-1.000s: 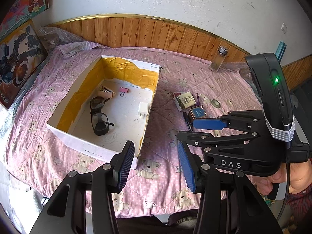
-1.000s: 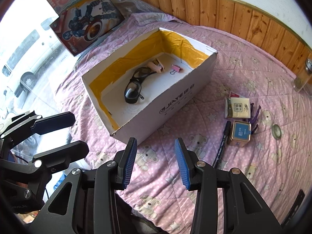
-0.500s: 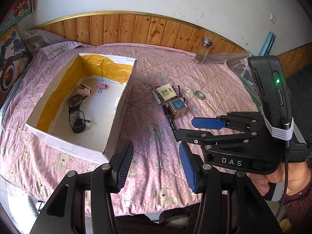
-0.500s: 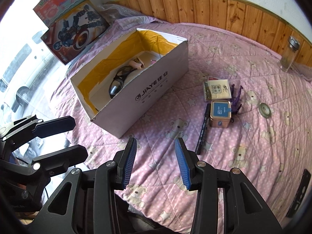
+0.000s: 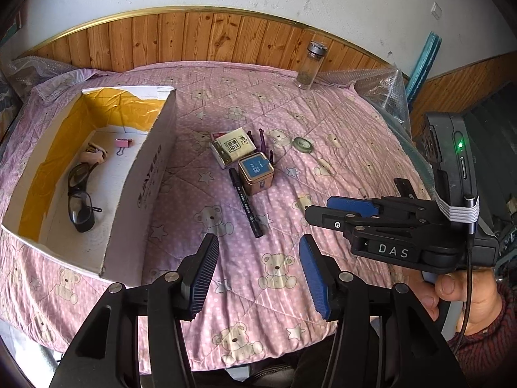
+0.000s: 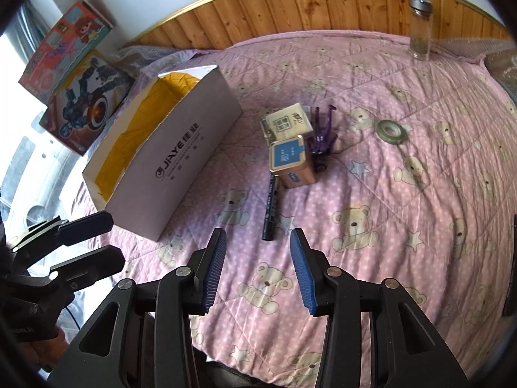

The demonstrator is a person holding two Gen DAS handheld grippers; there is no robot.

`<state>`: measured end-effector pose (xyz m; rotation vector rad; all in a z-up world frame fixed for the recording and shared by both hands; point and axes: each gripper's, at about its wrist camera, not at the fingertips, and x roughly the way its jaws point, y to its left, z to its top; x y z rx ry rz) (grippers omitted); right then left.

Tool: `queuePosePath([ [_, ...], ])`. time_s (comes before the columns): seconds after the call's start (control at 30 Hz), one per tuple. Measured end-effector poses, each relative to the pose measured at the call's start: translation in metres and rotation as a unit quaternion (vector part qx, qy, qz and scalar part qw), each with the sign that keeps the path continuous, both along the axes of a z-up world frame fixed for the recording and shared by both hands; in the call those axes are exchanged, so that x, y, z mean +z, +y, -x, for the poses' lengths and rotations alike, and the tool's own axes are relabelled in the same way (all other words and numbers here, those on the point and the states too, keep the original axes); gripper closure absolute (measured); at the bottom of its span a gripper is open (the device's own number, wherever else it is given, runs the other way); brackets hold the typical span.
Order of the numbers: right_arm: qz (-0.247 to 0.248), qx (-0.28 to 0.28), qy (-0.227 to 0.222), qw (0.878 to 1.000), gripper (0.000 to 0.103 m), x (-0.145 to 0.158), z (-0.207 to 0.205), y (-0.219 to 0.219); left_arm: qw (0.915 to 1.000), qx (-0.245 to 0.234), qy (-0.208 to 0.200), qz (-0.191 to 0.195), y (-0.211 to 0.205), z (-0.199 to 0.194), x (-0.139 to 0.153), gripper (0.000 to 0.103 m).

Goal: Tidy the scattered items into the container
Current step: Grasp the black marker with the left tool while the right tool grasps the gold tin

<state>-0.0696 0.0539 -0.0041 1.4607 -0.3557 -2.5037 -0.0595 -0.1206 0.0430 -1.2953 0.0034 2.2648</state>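
**Both grippers empty above the bed, loose items bunched just right of the box**

The left gripper and the right gripper both hover above the pink quilted bed with their fingers spread wide and nothing held between them.

The container, a white cardboard box with a yellow lining, lies on the left part of the bed. It already holds a pair of glasses, a pink binder clip and a pale clip-like item I cannot identify.

What is left lies in a tight cluster near the box's right wall: a black marker pen, a small square tin, a tissue pack and a purple plastic piece. A roll of clear tape lies apart, farther right.

The crowding looks like the main risk. The marker touches the tin, and the tin touches the tissue pack and the purple piece, so fingers closing on one could nudge or drag a neighbour. The round marker could also roll on the soft quilt or slip from a grasp near its end. The box's tall near wall stands in the path, so a low carry could catch its rim.

A glass jar stands upright by the wooden panelling, and toy boxes lean beyond the container.
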Motion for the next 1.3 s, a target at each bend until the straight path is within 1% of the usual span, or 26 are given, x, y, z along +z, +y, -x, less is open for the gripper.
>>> queuePosePath([
  [0.17,-0.002,-0.026,0.001,1.0,0.059,-0.016,0.007,0.018,0.9999,-0.003,-0.017,-0.004,0.019,0.014,-0.02,0.05],
  [0.27,-0.01,-0.03,0.007,0.999,0.059,-0.023,0.016,0.019,0.9994,0.013,-0.028,-0.012,0.021,0.025,-0.034,0.05],
  [0.33,-0.017,-0.027,0.016,0.999,0.056,-0.028,0.023,0.015,0.9985,0.03,-0.039,-0.026,0.017,0.031,-0.041,0.05],
  [0.4,-0.032,-0.021,0.025,0.999,0.051,-0.034,0.031,0.007,0.9972,0.043,-0.047,-0.038,0.011,0.036,-0.047,0.05],
  [0.63,-0.088,0.004,0.05,0.995,0.048,-0.06,0.07,-0.023,0.9953,0.066,-0.053,-0.047,0.002,0.058,-0.059,0.05],
  [0.77,-0.099,0.024,0.045,0.994,0.046,-0.078,0.094,-0.034,0.9943,0.067,-0.062,-0.054,0.003,0.07,-0.068,0.049],
  [0.87,-0.115,0.021,0.047,0.992,0.046,-0.088,0.107,-0.032,0.9933,0.067,-0.075,-0.058,0.004,0.08,-0.078,0.049],
  [0.97,-0.113,0.016,0.052,0.992,0.046,-0.092,0.118,-0.024,0.9929,0.059,-0.085,-0.06,0.01,0.09,-0.087,0.049],
  [1.07,-0.109,0.015,0.042,0.993,0.047,-0.097,0.129,-0.012,0.9938,0.048,-0.086,-0.052,0.022,0.099,-0.096,0.049],
  [1.2,-0.076,0.016,0.035,0.996,0.049,-0.1,0.138,0.011,0.9925,0.037,-0.102,-0.056,0.038,0.113,-0.113,0.049],
  [1.3,-0.025,0.005,0.027,0.999,0.051,-0.098,0.141,0.033,0.9917,0.028,-0.113,-0.054,0.053,0.121,-0.125,0.049],
])
